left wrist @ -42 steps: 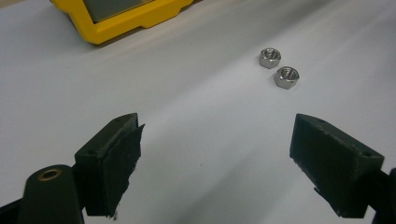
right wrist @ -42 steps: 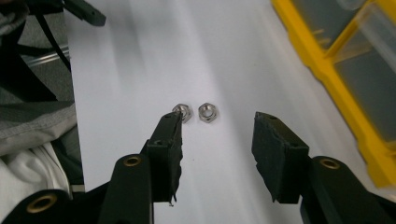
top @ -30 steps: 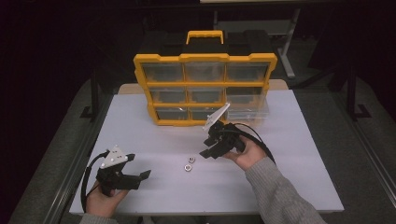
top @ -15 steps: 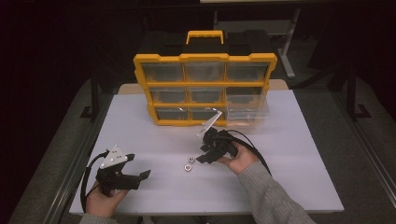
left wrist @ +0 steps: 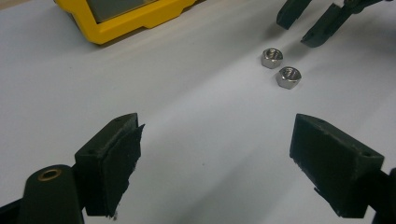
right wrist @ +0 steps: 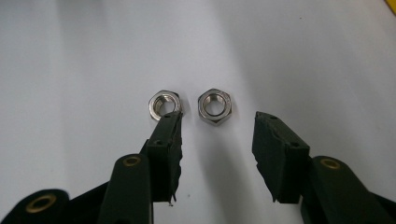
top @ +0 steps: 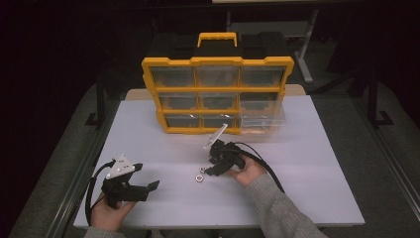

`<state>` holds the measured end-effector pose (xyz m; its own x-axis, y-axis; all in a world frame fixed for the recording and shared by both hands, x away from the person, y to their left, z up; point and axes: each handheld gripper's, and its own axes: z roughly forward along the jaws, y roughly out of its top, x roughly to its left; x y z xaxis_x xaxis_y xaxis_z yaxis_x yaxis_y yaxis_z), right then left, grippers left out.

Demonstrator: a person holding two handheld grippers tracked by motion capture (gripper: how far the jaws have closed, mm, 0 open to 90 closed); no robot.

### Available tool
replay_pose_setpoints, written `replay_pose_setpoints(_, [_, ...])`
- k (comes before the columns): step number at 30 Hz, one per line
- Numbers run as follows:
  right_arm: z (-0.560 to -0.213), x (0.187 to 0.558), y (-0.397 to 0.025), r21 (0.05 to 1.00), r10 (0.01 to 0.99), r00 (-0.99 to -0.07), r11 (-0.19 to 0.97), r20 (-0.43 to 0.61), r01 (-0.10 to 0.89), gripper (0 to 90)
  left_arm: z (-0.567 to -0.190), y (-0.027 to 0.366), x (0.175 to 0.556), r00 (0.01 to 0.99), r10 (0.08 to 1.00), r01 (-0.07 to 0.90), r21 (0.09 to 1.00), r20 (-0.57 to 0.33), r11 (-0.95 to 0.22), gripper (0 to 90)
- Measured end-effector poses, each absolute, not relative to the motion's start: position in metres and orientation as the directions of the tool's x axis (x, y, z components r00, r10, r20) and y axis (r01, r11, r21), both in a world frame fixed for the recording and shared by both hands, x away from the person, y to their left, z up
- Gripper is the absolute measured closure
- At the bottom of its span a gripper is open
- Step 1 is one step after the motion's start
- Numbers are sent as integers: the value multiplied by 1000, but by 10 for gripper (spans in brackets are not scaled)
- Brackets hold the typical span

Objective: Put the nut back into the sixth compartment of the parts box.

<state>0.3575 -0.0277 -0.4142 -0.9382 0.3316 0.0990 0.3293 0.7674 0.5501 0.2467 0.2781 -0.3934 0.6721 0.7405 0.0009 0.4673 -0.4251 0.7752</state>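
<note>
Compared with the earlier frame, the right gripper (top: 210, 167) has moved down and toward the two hex nuts, its jaws standing apart and empty around the right nut (right wrist: 214, 107), one tip just beside the left nut (right wrist: 165, 105). The left gripper (top: 148, 181) is remaining near the table (top: 307, 163) edge, jaws wide, holding nothing. One yellow organizer (top: 218, 94) is standing behind, with nine drawers.

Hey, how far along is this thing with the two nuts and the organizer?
Done: one clear drawer stands pulled out of the organizer. In hand: the open right gripper lines up on one of two nuts, not yet gripped. Left: both nuts lie loose; the left gripper waits open.
</note>
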Motion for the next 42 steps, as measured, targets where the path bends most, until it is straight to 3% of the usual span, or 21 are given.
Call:
replay_pose_setpoints(22, [-430,364,-2,514,304,-950,806,66,294,676,-393,279,246,670,742,464,779,4,-422,160])
replay_pose_setpoints(33, [-426,366,-5,511,300,-950,805,84,300,689,-393,279,246,672,741,463,777,5,-426,160])
replay_pose_setpoints(42, [-403,363,-17,541,297,-948,781,118,312,689,-392,279,247,677,735,455,777,15,-435,160])
